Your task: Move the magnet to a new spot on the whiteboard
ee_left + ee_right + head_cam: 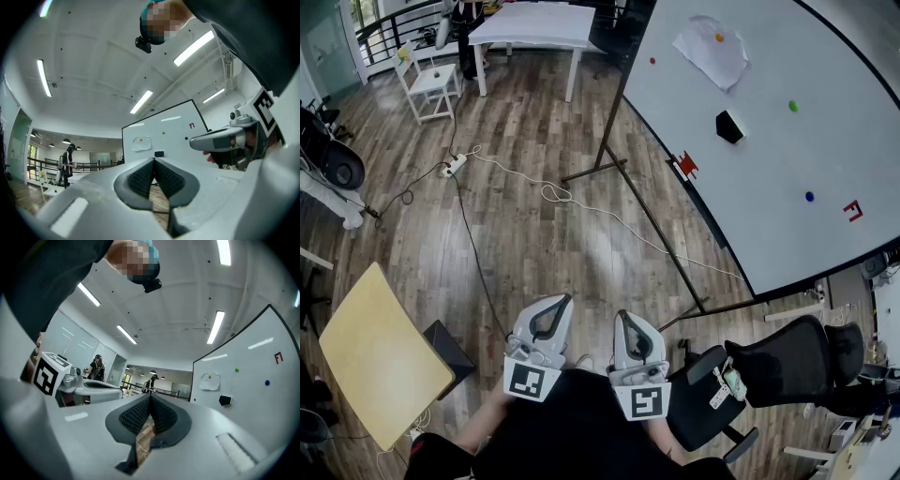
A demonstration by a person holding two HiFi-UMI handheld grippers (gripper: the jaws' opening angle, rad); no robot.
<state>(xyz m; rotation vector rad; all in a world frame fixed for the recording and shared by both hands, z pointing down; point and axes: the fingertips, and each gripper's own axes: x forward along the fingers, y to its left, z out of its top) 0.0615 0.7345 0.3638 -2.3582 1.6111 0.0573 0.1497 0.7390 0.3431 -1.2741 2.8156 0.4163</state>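
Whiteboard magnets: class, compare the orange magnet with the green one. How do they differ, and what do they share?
The orange magnet sits on a crumpled paper sheet; the green magnet sits on bare whiteboard. In the head view, the orange magnet is higher and further left than the green magnet. Both are small round dots stuck to the board.

The person wears a black top [572, 427]. The left gripper [564, 300] and right gripper [622, 315] are pale grey, with dark ribbed pads [140, 180] and black-and-white marker cubes [532, 381].
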